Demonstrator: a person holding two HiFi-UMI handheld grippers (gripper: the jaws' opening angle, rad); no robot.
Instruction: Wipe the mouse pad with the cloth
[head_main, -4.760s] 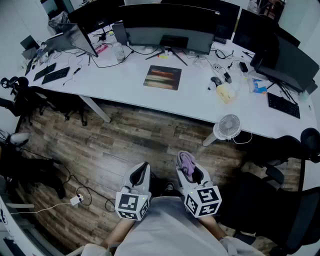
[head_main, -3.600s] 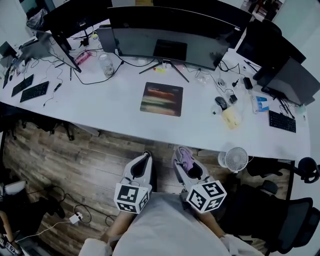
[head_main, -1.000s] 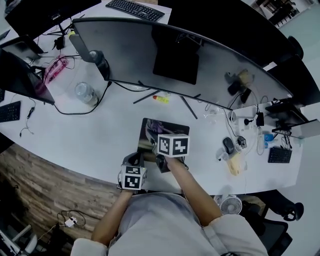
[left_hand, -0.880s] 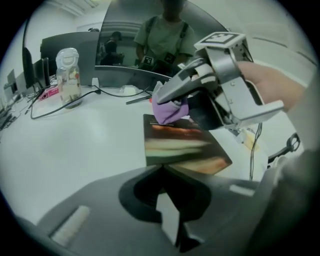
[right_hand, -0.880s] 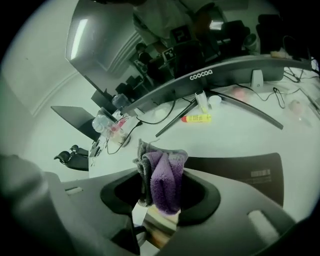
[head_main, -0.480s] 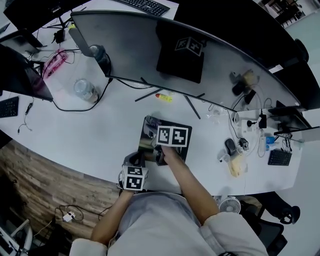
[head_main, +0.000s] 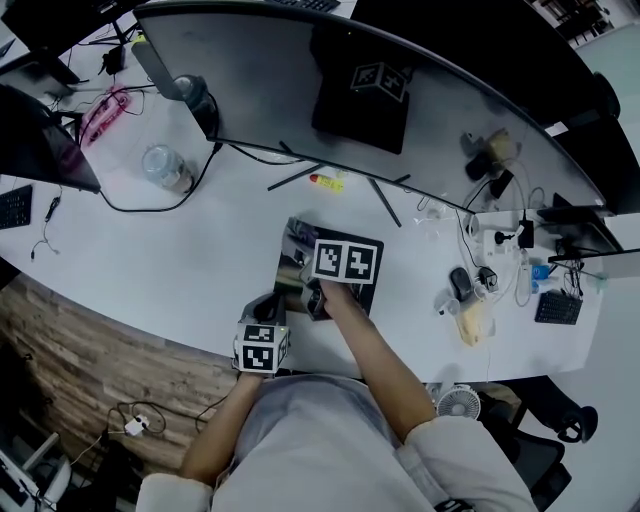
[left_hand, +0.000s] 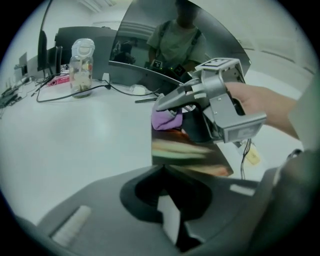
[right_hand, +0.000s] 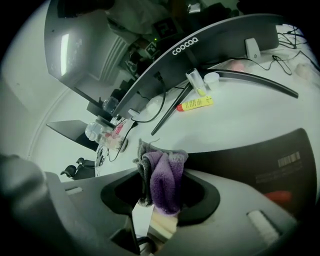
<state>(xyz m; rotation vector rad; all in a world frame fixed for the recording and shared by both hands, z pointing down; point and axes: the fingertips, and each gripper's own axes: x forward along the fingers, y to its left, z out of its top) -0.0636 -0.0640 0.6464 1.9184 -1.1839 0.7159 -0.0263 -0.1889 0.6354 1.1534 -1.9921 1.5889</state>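
The dark printed mouse pad (head_main: 298, 246) lies on the white desk (head_main: 190, 262) in front of the curved monitor. My right gripper (right_hand: 160, 167) hovers over the pad, shut on a bunched purple-and-grey cloth (right_hand: 165, 181). From the left gripper view the cloth (left_hand: 167, 119) hangs at the right gripper's tip, just above the pad's far left part (left_hand: 187, 154). My left gripper (left_hand: 162, 169) is shut, its tips at the pad's near left corner; in the head view the left gripper (head_main: 268, 306) sits by that corner. Whether it touches the pad is unclear.
A wide curved monitor (head_main: 350, 100) stands behind the pad, its stand legs reaching toward it. A yellow tube (head_main: 326, 182) lies near the legs. A glass jar (head_main: 162, 165) and cables sit at the left, a mouse (head_main: 460, 283) at the right.
The person has walked up to the desk and brought both grippers onto the pad. In the last second the right gripper with the cloth shifted a little over the pad; the left barely moved.
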